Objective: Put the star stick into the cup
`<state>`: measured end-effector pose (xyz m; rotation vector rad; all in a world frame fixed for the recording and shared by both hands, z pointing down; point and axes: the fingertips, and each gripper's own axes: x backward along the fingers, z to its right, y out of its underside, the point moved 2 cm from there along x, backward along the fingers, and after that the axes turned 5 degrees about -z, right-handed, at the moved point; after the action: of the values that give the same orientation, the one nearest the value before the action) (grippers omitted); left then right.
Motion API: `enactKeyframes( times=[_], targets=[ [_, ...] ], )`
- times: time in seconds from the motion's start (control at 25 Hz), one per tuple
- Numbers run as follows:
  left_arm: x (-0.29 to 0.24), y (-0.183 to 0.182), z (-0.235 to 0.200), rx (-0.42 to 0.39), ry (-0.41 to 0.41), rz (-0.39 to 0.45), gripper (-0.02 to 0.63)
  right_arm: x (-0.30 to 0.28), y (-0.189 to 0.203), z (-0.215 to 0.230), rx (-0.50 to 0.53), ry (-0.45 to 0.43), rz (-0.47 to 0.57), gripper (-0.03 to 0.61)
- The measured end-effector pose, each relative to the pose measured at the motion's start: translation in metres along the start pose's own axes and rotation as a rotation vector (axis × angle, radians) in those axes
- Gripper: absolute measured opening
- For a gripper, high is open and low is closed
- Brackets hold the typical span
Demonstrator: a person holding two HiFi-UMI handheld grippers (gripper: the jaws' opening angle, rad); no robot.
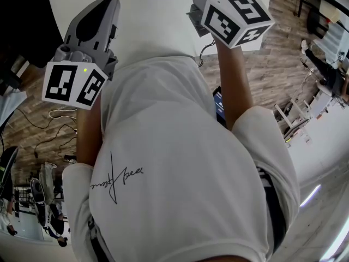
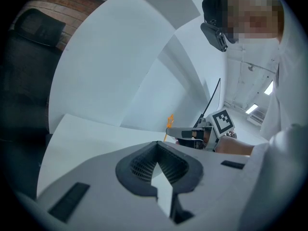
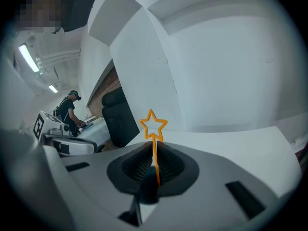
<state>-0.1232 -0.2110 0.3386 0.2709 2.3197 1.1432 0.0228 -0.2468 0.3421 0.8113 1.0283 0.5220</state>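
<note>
Our right gripper (image 3: 153, 171) is clamped on the stem of the star stick (image 3: 154, 146), which stands upright from the jaws, star on top, over the white table (image 3: 250, 143). Our left gripper (image 2: 158, 167) has its jaws together on nothing. We judge this the carrying step. No cup shows in any view, so next we must find it and bring the stick over its mouth.

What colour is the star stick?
Orange: a thin orange star stick, clearest in the right gripper view.

Bright but bendy pictures
Long ceiling lights (image 3: 27, 57) shone white. Edges curved round and the corners went dark.
</note>
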Motion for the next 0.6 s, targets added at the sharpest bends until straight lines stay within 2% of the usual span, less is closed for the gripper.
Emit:
enactKeyframes(
  times=[0.2, 0.6],
  targets=[
    [-0.004, 0.004, 0.01, -0.021, 0.03, -0.015, 0.008, 0.003, 0.002, 0.0, -0.001, 0.003, 0.0, 0.02],
    [0.003, 0.0, 0.013, -0.023, 0.037, 0.012, 0.008, 0.012, -0.002, -0.007, 0.01, 0.015, 0.025, 0.02]
  ],
)
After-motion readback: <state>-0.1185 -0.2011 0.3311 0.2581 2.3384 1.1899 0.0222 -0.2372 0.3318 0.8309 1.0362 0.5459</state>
